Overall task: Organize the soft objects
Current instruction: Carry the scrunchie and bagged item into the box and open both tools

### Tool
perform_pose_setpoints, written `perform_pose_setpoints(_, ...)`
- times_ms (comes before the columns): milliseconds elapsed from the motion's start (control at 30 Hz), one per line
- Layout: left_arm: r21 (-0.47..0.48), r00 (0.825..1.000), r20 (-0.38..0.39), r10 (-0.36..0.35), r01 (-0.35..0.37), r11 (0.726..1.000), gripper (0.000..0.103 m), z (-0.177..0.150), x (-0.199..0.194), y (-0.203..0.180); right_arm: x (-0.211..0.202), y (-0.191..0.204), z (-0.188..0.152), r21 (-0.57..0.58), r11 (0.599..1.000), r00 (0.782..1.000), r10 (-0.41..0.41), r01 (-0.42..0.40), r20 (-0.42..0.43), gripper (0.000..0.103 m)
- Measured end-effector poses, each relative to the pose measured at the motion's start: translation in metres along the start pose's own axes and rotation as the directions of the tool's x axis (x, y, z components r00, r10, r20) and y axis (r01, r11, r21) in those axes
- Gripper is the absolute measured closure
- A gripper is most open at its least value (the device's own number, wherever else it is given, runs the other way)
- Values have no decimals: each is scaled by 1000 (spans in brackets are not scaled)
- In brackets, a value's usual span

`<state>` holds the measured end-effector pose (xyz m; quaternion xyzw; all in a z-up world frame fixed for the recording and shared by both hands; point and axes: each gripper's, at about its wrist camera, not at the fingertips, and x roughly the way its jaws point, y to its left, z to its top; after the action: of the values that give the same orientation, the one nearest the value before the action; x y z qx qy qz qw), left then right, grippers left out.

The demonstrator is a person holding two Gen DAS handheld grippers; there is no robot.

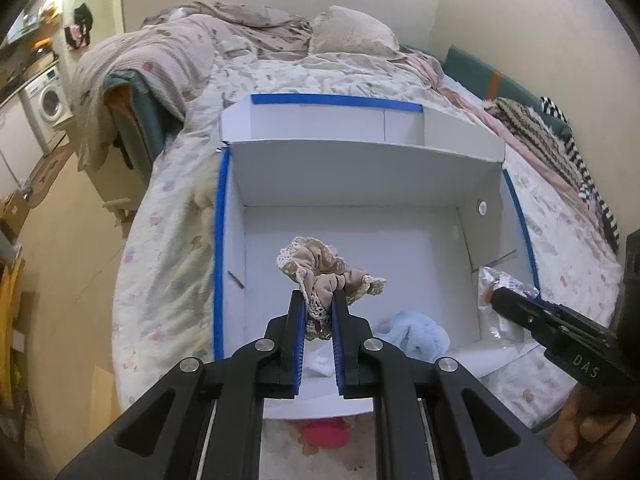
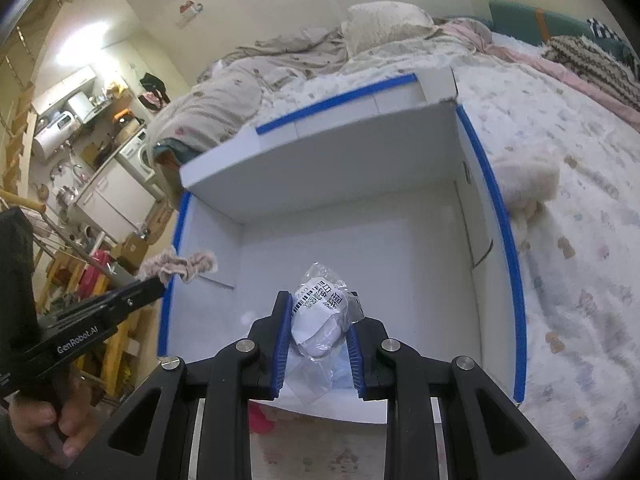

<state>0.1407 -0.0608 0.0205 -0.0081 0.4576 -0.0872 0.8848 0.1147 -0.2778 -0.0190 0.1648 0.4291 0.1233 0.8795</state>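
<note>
Scrunchie (image 1: 320,276) – soft lacy cloth; packet (image 2: 320,320) – glossy crinkled plastic.

Left gripper (image 1: 318,294) and right gripper (image 2: 318,312) angled downward, jaws apparently clamped.

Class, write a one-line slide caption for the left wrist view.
Left gripper holds a beige scrunchie over a white box on the bed.

Bed (image 1: 168,216) with pale printed fleece cover carries everything. White cardboard box (image 1: 360,168) with blue-taped edges sits open on it, flap up at the far side. Crumpled beige duvet (image 1: 224,36) and fuzzy cream pillow (image 1: 352,34) lie at the head end. Pink blanket (image 1: 532,152) and striped knits (image 1: 560,132) lie along the wall side. Fluffy cream item (image 2: 528,184) touches the box's right wall.
</note>
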Motion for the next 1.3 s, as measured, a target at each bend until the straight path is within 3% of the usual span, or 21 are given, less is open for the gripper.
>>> perform_pose_setpoints(333, 43, 997, -51, 50, -48, 998, 92, -11, 49, -15, 43, -6, -10, -11, 997, 989, -81, 81, -122, 75)
perform_pose_setpoints(533, 32, 994, -106, 28, -25, 999, 91, -14, 67, -14, 60, -6, -18, -23, 995, 977, -97, 94, -191, 75)
perform_pose_setpoints(667, 30, 990, -142, 11, -7, 1000, 91, -19, 75, -16, 64, -8, -18, -7, 996, 975, -88, 88, -206, 75)
perform_pose_setpoints(1300, 18, 991, -127, 50, -48, 999, 87, -20, 68, -14, 71, -14, -15, 17, 997, 971, -68, 74, -227, 75)
